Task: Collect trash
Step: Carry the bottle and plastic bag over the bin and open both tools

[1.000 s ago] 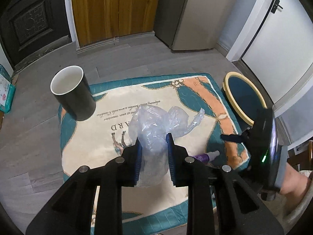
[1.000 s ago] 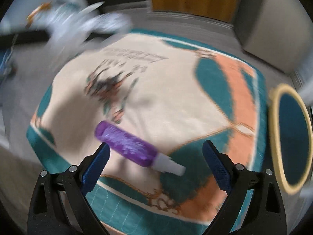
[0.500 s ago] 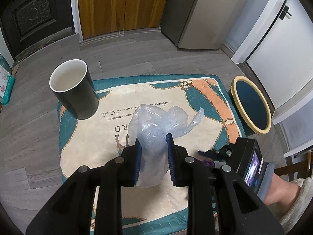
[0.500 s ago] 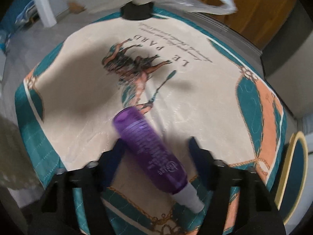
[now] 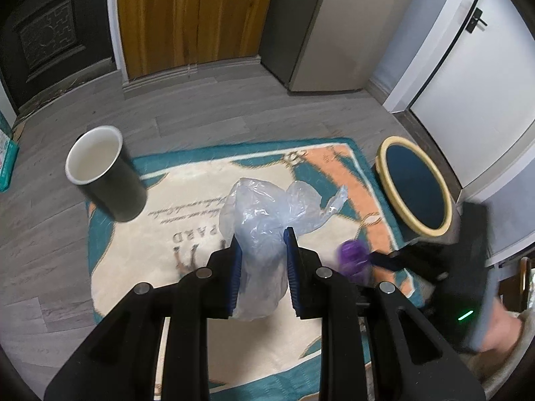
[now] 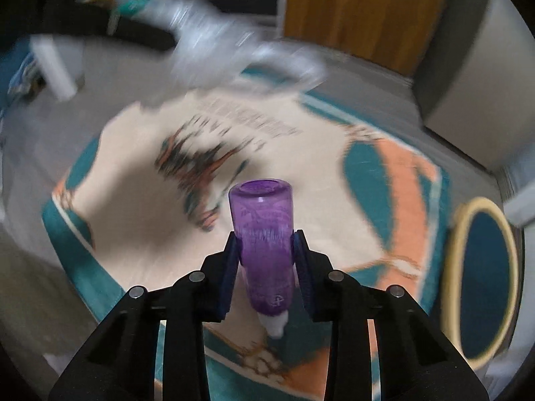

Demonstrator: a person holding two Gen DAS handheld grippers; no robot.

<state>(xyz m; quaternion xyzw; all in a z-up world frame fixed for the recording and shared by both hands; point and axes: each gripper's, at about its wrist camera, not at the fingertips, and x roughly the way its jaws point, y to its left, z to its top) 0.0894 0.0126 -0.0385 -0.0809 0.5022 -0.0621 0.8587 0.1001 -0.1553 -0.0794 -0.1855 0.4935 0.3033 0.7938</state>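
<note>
Both grippers loaded above the patterned mat

The left gripper [image 5: 260,234] pinches a crumpled clear plastic bag [image 5: 267,214] between its blue pads, held over the mat [image 5: 140,267]. The right gripper [image 6: 265,237] clamps a purple bottle [image 6: 264,234], base pointing forward, white cap [image 6: 277,326] toward the camera. A dark cup [image 5: 107,173] and round bin [image 5: 414,190] flank the mat.

My matt black plastic fingers [image 5: 234,277] pinch a thin, crinkled, glossy clear plastic bag [image 5: 264,220] and a smooth translucent purple plastic bottle [image 6: 264,244] above the soft printed cloth rug [image 5: 167,234].
</note>
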